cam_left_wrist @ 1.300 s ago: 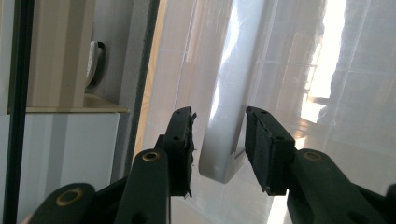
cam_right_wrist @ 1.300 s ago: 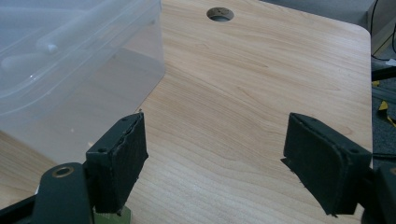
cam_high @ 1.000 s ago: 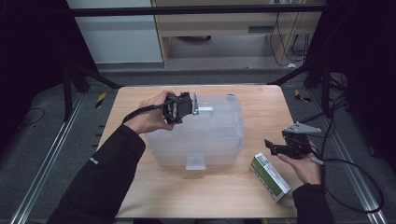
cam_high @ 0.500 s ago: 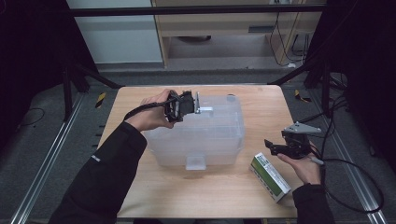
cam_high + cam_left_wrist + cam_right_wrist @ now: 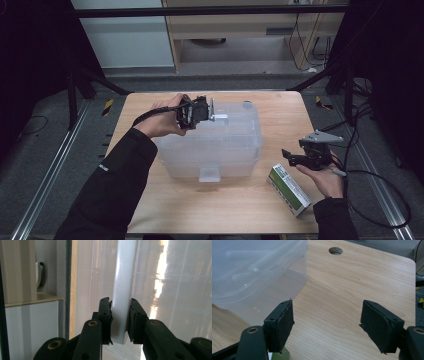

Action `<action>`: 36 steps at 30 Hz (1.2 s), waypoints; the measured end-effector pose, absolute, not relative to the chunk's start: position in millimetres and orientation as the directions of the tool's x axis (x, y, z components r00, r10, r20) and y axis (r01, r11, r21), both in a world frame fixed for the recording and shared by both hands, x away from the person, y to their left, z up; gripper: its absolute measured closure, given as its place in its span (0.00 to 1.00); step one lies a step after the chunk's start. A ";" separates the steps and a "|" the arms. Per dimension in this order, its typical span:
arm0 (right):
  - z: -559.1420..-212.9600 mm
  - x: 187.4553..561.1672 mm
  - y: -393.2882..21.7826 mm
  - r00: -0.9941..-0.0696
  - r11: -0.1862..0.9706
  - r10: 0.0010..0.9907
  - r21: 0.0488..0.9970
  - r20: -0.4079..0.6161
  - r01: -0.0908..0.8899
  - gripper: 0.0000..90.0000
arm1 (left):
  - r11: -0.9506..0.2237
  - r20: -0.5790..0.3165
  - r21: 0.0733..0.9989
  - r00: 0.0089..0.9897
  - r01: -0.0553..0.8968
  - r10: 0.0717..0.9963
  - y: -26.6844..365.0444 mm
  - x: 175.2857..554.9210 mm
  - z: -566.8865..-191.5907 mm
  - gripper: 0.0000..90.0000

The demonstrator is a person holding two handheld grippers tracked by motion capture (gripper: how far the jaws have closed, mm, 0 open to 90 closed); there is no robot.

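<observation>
I am holding the left gripper (image 5: 212,113) over the far left edge of the clear plastic storage box (image 5: 215,147), which is sitting in the middle of the wooden table (image 5: 240,215) with its lid on. In the left gripper view its 2 black jaws are clamping the white latch tab (image 5: 122,302) of the box between their pads, and they have just been closing further on it. The tab is standing up between the pads (image 5: 106,315), touching both. In the high view the tab is showing as a small pale piece (image 5: 220,118) sticking out of the gripper toward the lid. A second latch (image 5: 208,173) is lying flat on the near wall of the box.

I am keeping the right gripper (image 5: 295,156) above the right side of the table, just beside the box's right end and apart from it. Its jaws are standing wide with bare wood between them in the right gripper view (image 5: 327,325); they have just been narrowing a little, with nothing between them. The corner of the box (image 5: 262,272) is sitting at the upper left of that view, and a round hole (image 5: 335,250) in the table top farther off.

A green and white carton (image 5: 289,189) is lying flat on the table just below the right gripper, near my right hand (image 5: 325,177).
</observation>
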State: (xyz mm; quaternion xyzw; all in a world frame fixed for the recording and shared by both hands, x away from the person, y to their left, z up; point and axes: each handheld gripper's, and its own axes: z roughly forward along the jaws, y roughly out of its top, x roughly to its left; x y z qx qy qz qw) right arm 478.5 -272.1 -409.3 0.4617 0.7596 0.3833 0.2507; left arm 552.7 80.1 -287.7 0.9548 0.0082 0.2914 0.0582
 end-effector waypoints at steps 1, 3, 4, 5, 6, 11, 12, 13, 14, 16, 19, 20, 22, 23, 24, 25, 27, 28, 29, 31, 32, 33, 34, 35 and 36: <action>-409.3 478.5 -272.1 -0.448 0.280 0.894 0.814 -0.027 0.509 0.30 | -0.993 0.555 0.116 0.830 -0.018 0.049 80.1 552.7 -287.7 0.83; -407.9 477.8 -270.9 -0.455 0.287 0.890 0.815 -0.033 0.503 0.31 | -0.993 0.554 0.115 0.831 -0.021 0.046 80.0 553.4 -287.0 0.83; -407.2 477.5 -270.2 -0.458 0.288 0.888 0.816 -0.033 0.501 0.31 | -0.992 0.552 0.124 0.832 -0.017 0.055 80.1 553.5 -287.3 0.83; -406.3 477.1 -269.3 -0.460 0.290 0.887 0.817 -0.033 0.499 0.32 | -0.992 0.553 0.124 0.832 -0.017 0.055 80.4 553.7 -286.8 0.83; -404.1 475.7 -267.2 -0.465 0.291 0.885 0.819 -0.033 0.496 0.32 | -0.992 0.553 0.125 0.831 -0.018 0.055 80.5 553.8 -286.6 0.83; -397.1 472.2 -260.8 -0.490 0.310 0.871 0.825 -0.047 0.472 0.33 | -0.990 0.563 0.143 0.824 -0.015 0.068 81.8 555.6 -283.2 0.83; -395.8 471.4 -258.8 -0.493 0.310 0.869 0.827 -0.047 0.469 0.33 | -0.990 0.563 0.143 0.824 -0.015 0.068 81.8 555.6 -283.2 0.83; -394.5 470.7 -257.3 -0.499 0.314 0.866 0.827 -0.048 0.466 0.34 | -0.989 0.570 0.145 0.819 -0.017 0.070 81.6 555.9 -282.5 0.83; -394.5 470.7 -257.3 -0.499 0.314 0.866 0.827 -0.048 0.466 0.34 | -0.989 0.570 0.145 0.819 -0.017 0.070 81.6 555.9 -282.5 0.83; -391.3 468.7 -252.5 -0.514 0.325 0.856 0.828 -0.052 0.458 0.34 | -0.990 0.576 0.143 0.814 -0.016 0.070 81.6 556.2 -281.9 0.83; -389.0 467.2 -249.3 -0.523 0.332 0.850 0.828 -0.055 0.451 0.35 | -0.988 0.581 0.152 0.810 -0.015 0.077 82.3 557.6 -280.8 0.82; -388.4 466.7 -248.4 -0.522 0.331 0.851 0.829 -0.056 0.450 0.36 | -0.988 0.581 0.152 0.810 -0.015 0.077 82.3 557.6 -280.8 0.82; -387.3 466.1 -247.1 -0.525 0.326 0.850 0.833 -0.051 0.447 0.37 | -0.989 0.588 0.146 0.805 -0.013 0.076 82.2 558.3 -279.3 0.82; -387.0 465.9 -246.6 -0.527 0.326 0.848 0.834 -0.050 0.446 0.38 | -0.989 0.593 0.144 0.802 -0.018 0.072 82.3 558.8 -278.7 0.82; -387.0 465.9 -246.6 -0.527 0.326 0.848 0.834 -0.050 0.446 0.38 | -0.989 0.593 0.144 0.802 -0.018 0.072 82.3 558.8 -278.7 0.82; -387.0 465.6 -245.0 -0.533 0.328 0.845 0.831 -0.046 0.449 0.39 | -0.989 0.598 0.148 0.798 -0.015 0.077 82.5 559.5 -278.1 0.82; -387.1 465.7 -244.3 -0.537 0.332 0.843 0.830 -0.048 0.448 0.40 | -0.989 0.601 0.150 0.795 -0.015 0.079 82.7 559.9 -277.8 0.82; -387.6 465.8 -242.5 -0.543 0.333 0.839 0.828 -0.042 0.451 0.42 | -0.988 0.601 0.155 0.795 -0.013 0.084 82.9 560.3 -277.6 0.82; -387.6 465.8 -242.5 -0.543 0.333 0.839 0.828 -0.042 0.451 0.42 | -0.988 0.602 0.155 0.794 -0.012 0.085 82.9 560.6 -277.3 0.82; -387.8 465.7 -241.2 -0.545 0.335 0.837 0.826 -0.040 0.454 0.43 | -0.987 0.605 0.158 0.791 -0.009 0.090 83.1 561.3 -276.6 0.82; -387.5 465.6 -240.5 -0.548 0.331 0.836 0.829 -0.035 0.451 0.45 | -0.986 0.611 0.167 0.785 -0.007 0.097 83.3 562.5 -276.2 0.81; -387.1 465.4 -240.1 -0.545 0.324 0.838 0.832 -0.030 0.451 0.46 | -0.987 0.610 0.162 0.786 -0.002 0.098 83.3 562.9 -275.1 0.81; -386.6 465.1 -240.1 -0.542 0.317 0.840 0.836 -0.028 0.449 0.48 | -0.987 0.610 0.162 0.786 -0.002 0.098 83.3 562.9 -275.1 0.81; -385.9 464.9 -240.3 -0.540 0.312 0.842 0.837 -0.024 0.450 0.50 | -0.985 0.614 0.170 0.782 0.003 0.108 83.4 564.1 -274.5 0.81; -385.9 464.9 -240.3 -0.540 0.312 0.842 0.837 -0.024 0.450 0.50 | -0.985 0.614 0.170 0.782 0.003 0.108 83.4 564.1 -274.5 0.81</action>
